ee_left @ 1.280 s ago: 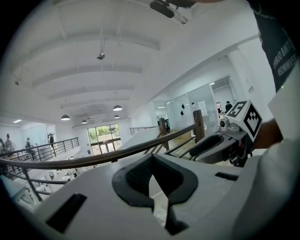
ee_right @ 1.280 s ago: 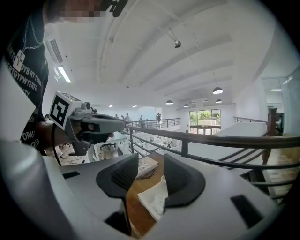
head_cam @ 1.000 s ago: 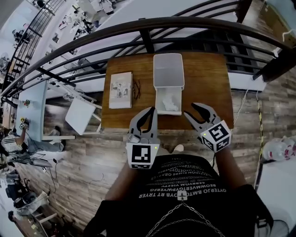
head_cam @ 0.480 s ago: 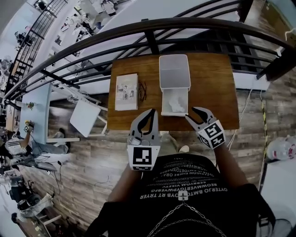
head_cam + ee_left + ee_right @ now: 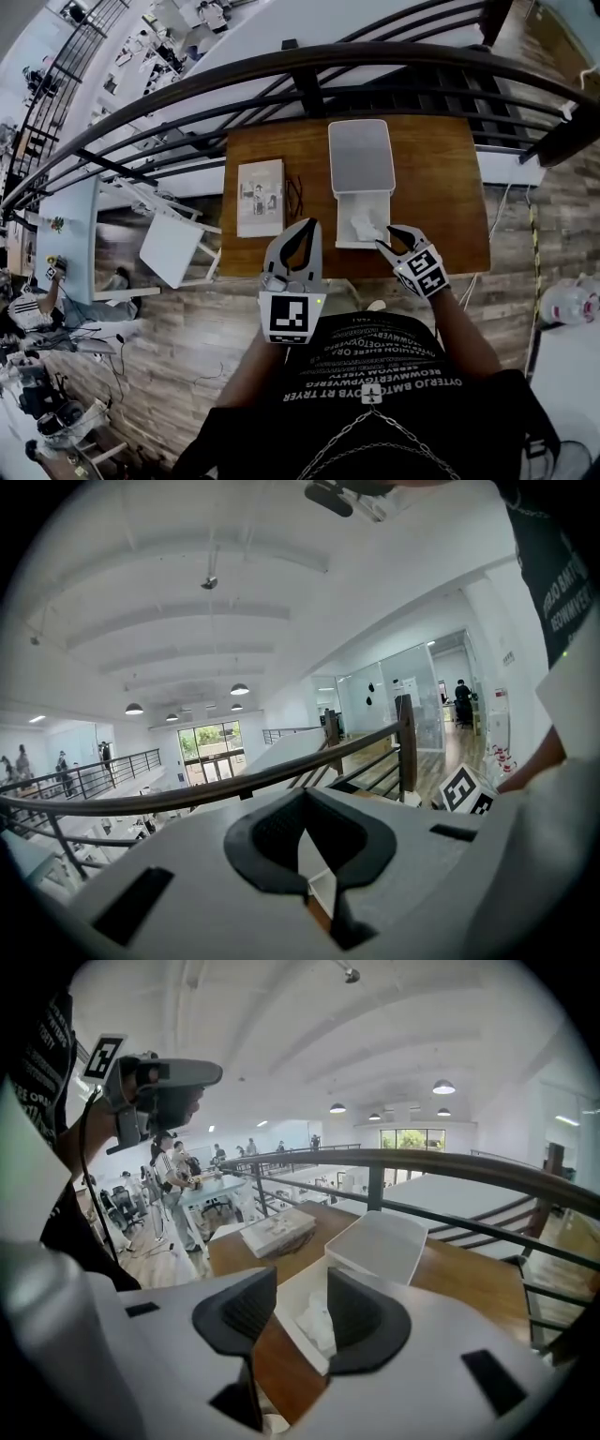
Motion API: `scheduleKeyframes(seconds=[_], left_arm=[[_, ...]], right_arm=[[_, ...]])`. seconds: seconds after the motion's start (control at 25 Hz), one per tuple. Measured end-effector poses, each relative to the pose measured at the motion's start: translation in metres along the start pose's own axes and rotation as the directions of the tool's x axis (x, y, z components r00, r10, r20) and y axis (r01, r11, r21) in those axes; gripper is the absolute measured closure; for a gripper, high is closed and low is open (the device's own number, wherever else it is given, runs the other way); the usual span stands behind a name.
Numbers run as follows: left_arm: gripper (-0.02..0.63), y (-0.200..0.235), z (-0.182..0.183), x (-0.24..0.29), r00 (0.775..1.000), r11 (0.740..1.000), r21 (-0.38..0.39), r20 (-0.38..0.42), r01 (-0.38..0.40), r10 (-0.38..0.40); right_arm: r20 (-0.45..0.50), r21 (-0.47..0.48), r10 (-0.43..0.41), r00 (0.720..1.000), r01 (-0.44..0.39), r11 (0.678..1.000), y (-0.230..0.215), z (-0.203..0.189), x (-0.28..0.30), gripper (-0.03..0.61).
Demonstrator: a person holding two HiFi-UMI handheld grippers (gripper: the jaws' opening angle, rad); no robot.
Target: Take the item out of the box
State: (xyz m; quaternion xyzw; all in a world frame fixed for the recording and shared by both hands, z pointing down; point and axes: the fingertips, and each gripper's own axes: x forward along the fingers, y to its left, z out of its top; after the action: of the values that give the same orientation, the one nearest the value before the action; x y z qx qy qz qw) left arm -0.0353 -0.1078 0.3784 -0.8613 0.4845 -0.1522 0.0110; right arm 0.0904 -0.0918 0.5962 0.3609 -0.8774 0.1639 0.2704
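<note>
A white box (image 5: 361, 217) stands open on the brown table (image 5: 441, 187), its lid (image 5: 361, 155) lying flat just behind it. A crumpled white item (image 5: 364, 225) lies inside. My right gripper (image 5: 387, 238) hovers open at the box's front right corner. In the right gripper view the box (image 5: 298, 1299) and the item (image 5: 319, 1321) show in the gap of the right gripper (image 5: 302, 1288), apart from the pads. My left gripper (image 5: 307, 227) is shut and empty at the table's near edge, left of the box. In its own view the left gripper (image 5: 305, 799) points over the table at the railing.
A booklet (image 5: 261, 197) and a pair of glasses (image 5: 293, 190) lie left of the box. A dark curved railing (image 5: 309, 66) runs behind the table. A white chair (image 5: 173, 248) stands to the table's left. The right half of the tabletop (image 5: 459, 1279) is bare wood.
My right gripper has moved forward and left to the box's front right corner. The left gripper has stayed near the table's front edge.
</note>
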Motion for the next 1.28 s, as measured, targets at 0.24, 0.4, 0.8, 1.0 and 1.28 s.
scheduleKeyframes(seconds=[0.24, 0.4, 0.8, 1.0, 1.28], left_arm=[[0.608, 0.033, -0.006, 0.018, 1.000, 1.000, -0.011, -0.008, 0.012, -0.012], [0.608, 0.054, -0.012, 0.033, 1.000, 1.000, -0.014, -0.017, 0.013, -0.013], [0.607, 0.095, -0.026, 0.069, 0.999, 0.998, -0.043, -0.036, 0.038, -0.040], [0.609, 0.107, -0.032, 0.083, 0.997, 0.997, -0.052, -0.050, 0.057, -0.060], [0.607, 0.115, -0.042, 0.100, 0.994, 0.995, -0.064, -0.073, 0.079, -0.084]], right_arm=[[-0.072, 0.024, 0.006, 0.997, -0.004, 1.000, -0.006, -0.011, 0.042, 0.413], [-0.105, 0.032, 0.002, 0.994, 0.001, 0.999, -0.015, -0.015, 0.067, 0.413], [-0.214, 0.062, 0.017, 0.977, -0.003, 0.998, -0.023, -0.029, 0.114, 0.401], [-0.292, 0.063, 0.013, 0.956, 0.005, 0.998, -0.031, -0.046, 0.135, 0.376], [-0.431, 0.082, 0.021, 0.902, 0.016, 0.996, -0.036, -0.072, 0.153, 0.363]])
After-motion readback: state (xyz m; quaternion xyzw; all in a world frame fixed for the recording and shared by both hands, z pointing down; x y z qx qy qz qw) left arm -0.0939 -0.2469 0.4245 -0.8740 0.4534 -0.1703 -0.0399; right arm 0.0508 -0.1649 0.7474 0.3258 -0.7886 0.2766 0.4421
